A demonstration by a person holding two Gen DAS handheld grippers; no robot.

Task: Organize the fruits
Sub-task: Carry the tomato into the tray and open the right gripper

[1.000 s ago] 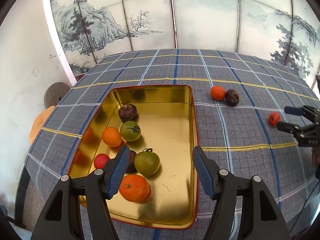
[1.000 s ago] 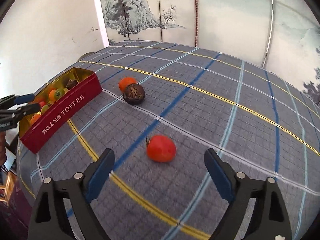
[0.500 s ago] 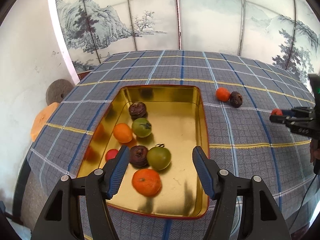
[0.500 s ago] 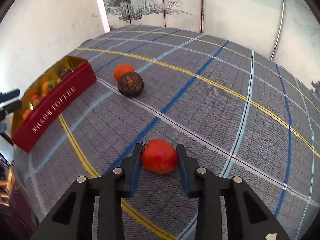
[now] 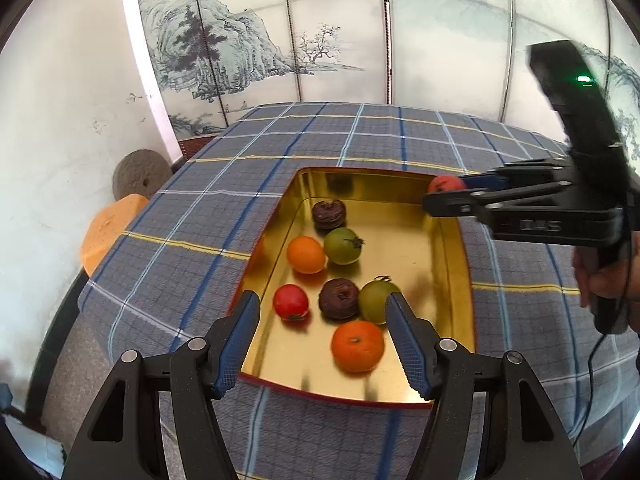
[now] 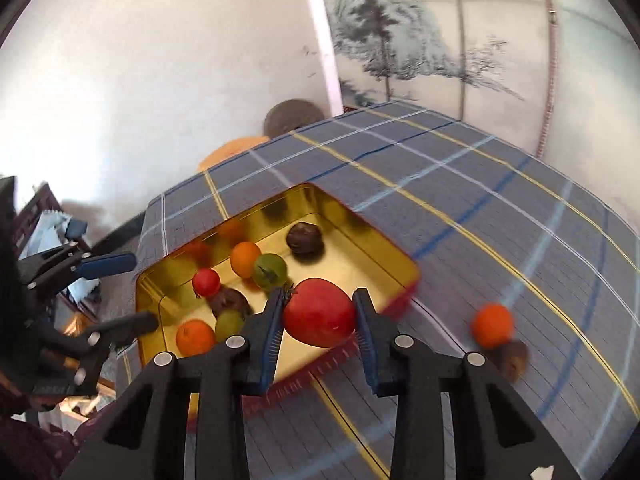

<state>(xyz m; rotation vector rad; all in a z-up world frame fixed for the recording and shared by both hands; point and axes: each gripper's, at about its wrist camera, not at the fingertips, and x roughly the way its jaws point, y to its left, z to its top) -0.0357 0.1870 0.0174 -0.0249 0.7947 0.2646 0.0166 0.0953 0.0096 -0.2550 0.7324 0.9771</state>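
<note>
A gold tin point(image 5: 460, 256) with red outer walls sits on the checked tablecloth and holds several fruits: oranges, green and red tomatoes, dark brown fruits. My right gripper point(image 6: 316, 316) is shut on a red tomato point(image 6: 320, 312) and holds it over the tin's near right edge point(image 6: 400, 280); the left wrist view shows it point(image 5: 444, 196) with the tomato point(image 5: 442, 184) above the tin's far right corner. My left gripper point(image 5: 322, 332) is open and empty above the tin's near end; it also shows in the right wrist view point(image 6: 128, 292).
An orange point(image 6: 492, 326) and a dark brown fruit point(image 6: 514, 358) lie on the cloth right of the tin. A round stone disc point(image 5: 140, 174) and an orange cushion point(image 5: 108, 232) sit beyond the table's left edge. A painted screen point(image 5: 360, 32) stands behind.
My right gripper closed on the red tomato on the cloth, lifted it and carried it left to the tin. My left gripper pulled back a little and stayed open.
</note>
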